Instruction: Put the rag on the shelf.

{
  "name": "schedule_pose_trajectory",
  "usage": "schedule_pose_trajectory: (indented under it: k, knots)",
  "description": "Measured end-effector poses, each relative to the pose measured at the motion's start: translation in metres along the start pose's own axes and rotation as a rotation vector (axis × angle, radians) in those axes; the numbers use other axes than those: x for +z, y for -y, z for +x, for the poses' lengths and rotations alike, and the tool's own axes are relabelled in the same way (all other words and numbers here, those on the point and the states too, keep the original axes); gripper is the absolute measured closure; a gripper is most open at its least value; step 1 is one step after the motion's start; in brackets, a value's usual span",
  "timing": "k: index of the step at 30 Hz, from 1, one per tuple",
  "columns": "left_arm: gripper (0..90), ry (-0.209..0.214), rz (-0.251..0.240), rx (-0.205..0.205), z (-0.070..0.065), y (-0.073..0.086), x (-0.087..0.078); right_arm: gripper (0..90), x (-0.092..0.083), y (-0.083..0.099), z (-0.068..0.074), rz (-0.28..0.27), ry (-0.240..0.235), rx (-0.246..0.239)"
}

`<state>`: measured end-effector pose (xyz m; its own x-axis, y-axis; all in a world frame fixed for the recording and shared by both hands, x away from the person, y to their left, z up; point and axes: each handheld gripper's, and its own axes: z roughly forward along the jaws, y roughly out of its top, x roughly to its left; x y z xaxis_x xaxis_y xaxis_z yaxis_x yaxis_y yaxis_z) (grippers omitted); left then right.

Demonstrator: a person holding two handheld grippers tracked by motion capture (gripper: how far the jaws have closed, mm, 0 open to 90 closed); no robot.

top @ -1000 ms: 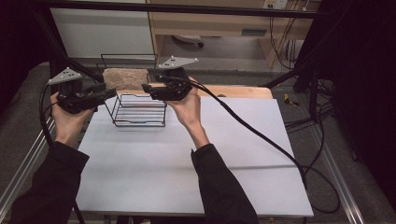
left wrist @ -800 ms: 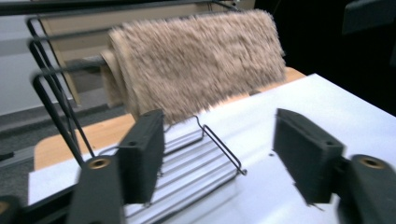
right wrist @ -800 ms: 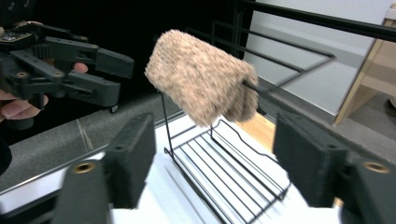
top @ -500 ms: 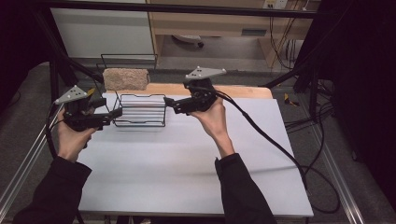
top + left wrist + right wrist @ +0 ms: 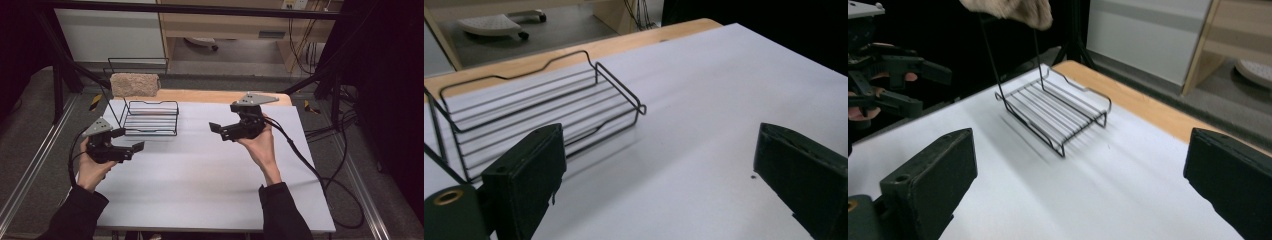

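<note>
We see a white table [image 5: 210, 190] taking up the centre and bottom of the high view, with a strip of bare wood along its far edge. Dark metal frame posts and loose black cables stand around it at the left and right of the frame.

On the upper left of the table sits a black wire rack [image 5: 150, 119]; its lower shelf holds nothing. A tall wire back rises from it, and a rough tan block [image 5: 135, 84] rests on top of that, at the upper left of the frame. In the right gripper view the rack [image 5: 1055, 112] lies in the upper middle, nothing between it and the jaws.

The right gripper [image 5: 218, 131] is held above the table right of centre, well apart from the rack, pointing toward frame left. Its jaws are spread wide with nothing between them.

The left gripper [image 5: 131, 140] is at the lower left, just below the rack's near corner, not touching it. Its jaws are likewise wide apart and grasp nothing; in the left gripper view the rack [image 5: 539, 107] lies at the upper left.
</note>
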<state>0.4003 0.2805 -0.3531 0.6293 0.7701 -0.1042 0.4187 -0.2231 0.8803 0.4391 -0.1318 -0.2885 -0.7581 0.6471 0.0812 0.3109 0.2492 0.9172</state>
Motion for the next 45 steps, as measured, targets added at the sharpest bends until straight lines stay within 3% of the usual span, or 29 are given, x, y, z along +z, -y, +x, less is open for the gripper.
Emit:
schedule_pose_trajectory:
  k: [9, 15, 19, 25, 34, 38, 45]
  knots:
    - [7.4, 0.020, 0.022, 0.012, -0.009, 0.024, 0.014, 0.4, -0.023, 0.056, -0.025, 0.050, 0.001, 0.063]
    - [7.6, 0.018, 0.064, 0.031, -0.011, 0.042, 0.024, 0.4, -0.034, 0.100, -0.041, 0.082, 0.011, 0.104]
    - [7.7, 0.016, 0.093, 0.031, -0.011, 0.053, 0.027, 0.4, -0.042, 0.125, -0.048, 0.092, 0.021, 0.128]
    - [8.3, 0.015, 0.100, 0.024, -0.010, 0.062, 0.025, 0.4, -0.055, 0.155, -0.054, 0.103, 0.030, 0.146]
    - [8.5, 0.017, 0.115, 0.036, -0.008, 0.070, 0.023, 0.4, -0.072, 0.185, -0.058, 0.134, 0.043, 0.159]
    - [8.7, 0.017, 0.120, 0.051, -0.010, 0.074, 0.022, 0.4, -0.076, 0.192, -0.058, 0.129, 0.047, 0.162]
    - [8.7, 0.020, 0.129, 0.033, -0.008, 0.078, 0.025, 0.4, -0.077, 0.197, -0.057, 0.147, 0.051, 0.165]
